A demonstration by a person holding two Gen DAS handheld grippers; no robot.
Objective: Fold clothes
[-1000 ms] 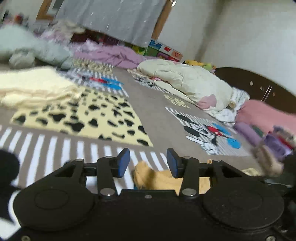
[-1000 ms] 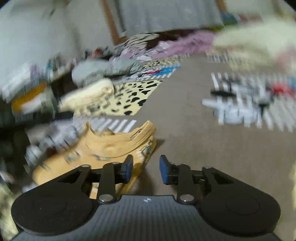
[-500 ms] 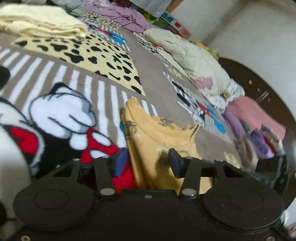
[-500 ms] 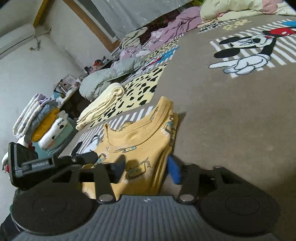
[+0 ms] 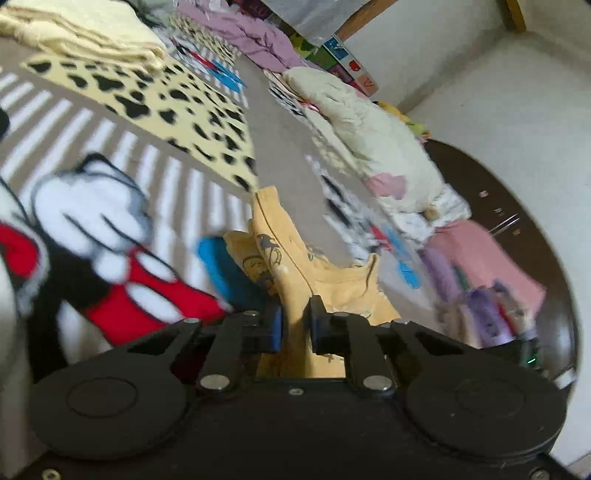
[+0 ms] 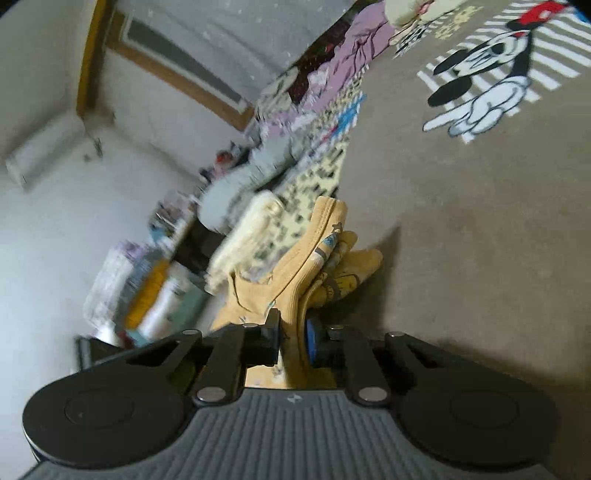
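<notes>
A folded yellow shirt [image 5: 291, 266] with small printed figures hangs bunched over the cartoon-print blanket [image 5: 110, 206]. My left gripper [image 5: 295, 321] is shut on its near edge, the fabric pinched between the blue pads. In the right wrist view the same yellow shirt [image 6: 314, 266] rises off the brown blanket [image 6: 480, 240], and my right gripper [image 6: 291, 339] is shut on its other near edge. The cloth sags between the two grips and its far folds droop.
A folded cream blanket [image 5: 81, 33] lies far left. A cream quilt [image 5: 369, 122] and pink and purple clothes [image 5: 480, 266] lie to the right by a dark headboard [image 5: 517, 206]. A stack of folded clothes [image 6: 147, 288] stands at the bed's side near the wall.
Both grippers have closed on the yellow shirt's near edges and lifted it off the blanket; half a second ago both stood open over the flat shirt.
</notes>
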